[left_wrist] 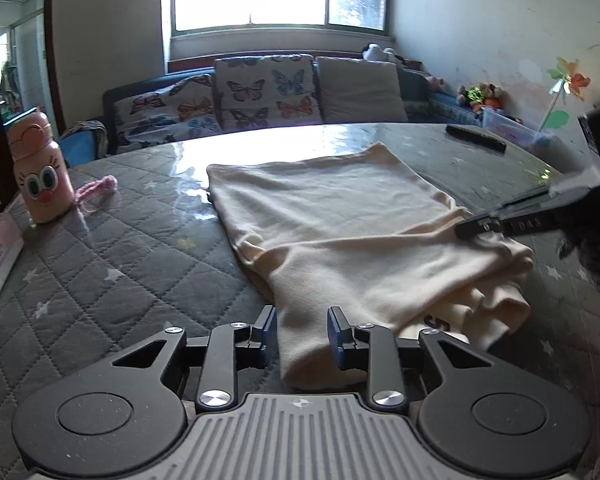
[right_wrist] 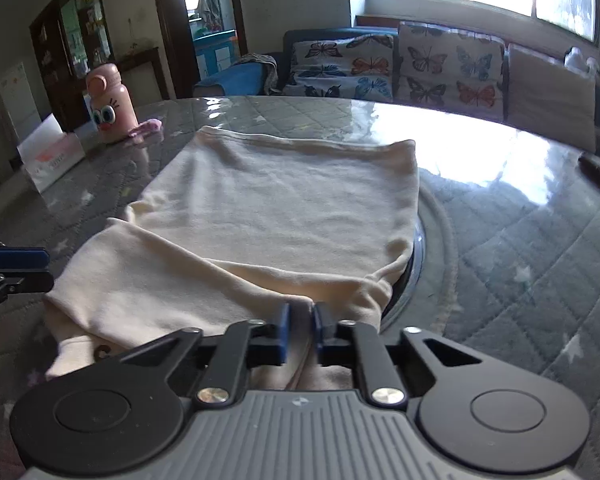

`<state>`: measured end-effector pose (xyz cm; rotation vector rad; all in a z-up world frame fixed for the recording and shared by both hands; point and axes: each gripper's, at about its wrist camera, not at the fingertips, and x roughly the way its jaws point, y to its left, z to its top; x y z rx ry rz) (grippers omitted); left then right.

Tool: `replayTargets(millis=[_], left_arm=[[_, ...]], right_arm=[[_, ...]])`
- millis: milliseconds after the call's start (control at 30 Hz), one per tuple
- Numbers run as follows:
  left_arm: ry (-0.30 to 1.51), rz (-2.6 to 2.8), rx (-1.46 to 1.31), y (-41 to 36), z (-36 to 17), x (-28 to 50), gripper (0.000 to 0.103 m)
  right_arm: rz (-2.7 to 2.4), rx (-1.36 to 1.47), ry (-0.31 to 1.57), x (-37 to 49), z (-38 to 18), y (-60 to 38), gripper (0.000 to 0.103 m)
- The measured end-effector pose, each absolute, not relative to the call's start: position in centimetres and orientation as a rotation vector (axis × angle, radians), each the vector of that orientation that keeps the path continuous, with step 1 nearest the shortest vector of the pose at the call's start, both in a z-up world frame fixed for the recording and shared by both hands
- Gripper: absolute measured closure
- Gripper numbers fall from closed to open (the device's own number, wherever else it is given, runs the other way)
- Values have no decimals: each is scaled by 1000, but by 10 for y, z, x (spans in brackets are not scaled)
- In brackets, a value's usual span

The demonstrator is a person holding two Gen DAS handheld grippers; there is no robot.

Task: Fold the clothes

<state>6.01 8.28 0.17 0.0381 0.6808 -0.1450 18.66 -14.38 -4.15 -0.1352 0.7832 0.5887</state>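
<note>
Across the quilted grey table point(right_wrist: 520, 240) my cream garment point(right_wrist: 284, 200) lies spread, its far part flat and its near part doubled into a bunched, layered edge just in front of me. It reads as a fold in progress, though how many folds remain I cannot judge. My right gripper point(right_wrist: 300, 322) has its fingers pinched narrow on a ridge of cloth at the near corner. My left gripper point(left_wrist: 302, 330) stands apart, astride the near edge with cloth between the fingers but not clamped. Any lift would call for that side to take hold too, so both corners rise level.
</note>
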Motion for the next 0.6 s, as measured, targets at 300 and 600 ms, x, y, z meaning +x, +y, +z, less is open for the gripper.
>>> replayTargets(millis=[300, 600], left_arm=[[690, -156, 94, 78, -4, 52, 67], [695, -147, 121, 79, -13, 51, 90]], right_arm=[[567, -170, 715, 188, -25, -139, 100], [603, -144, 774, 187, -40, -142, 69]])
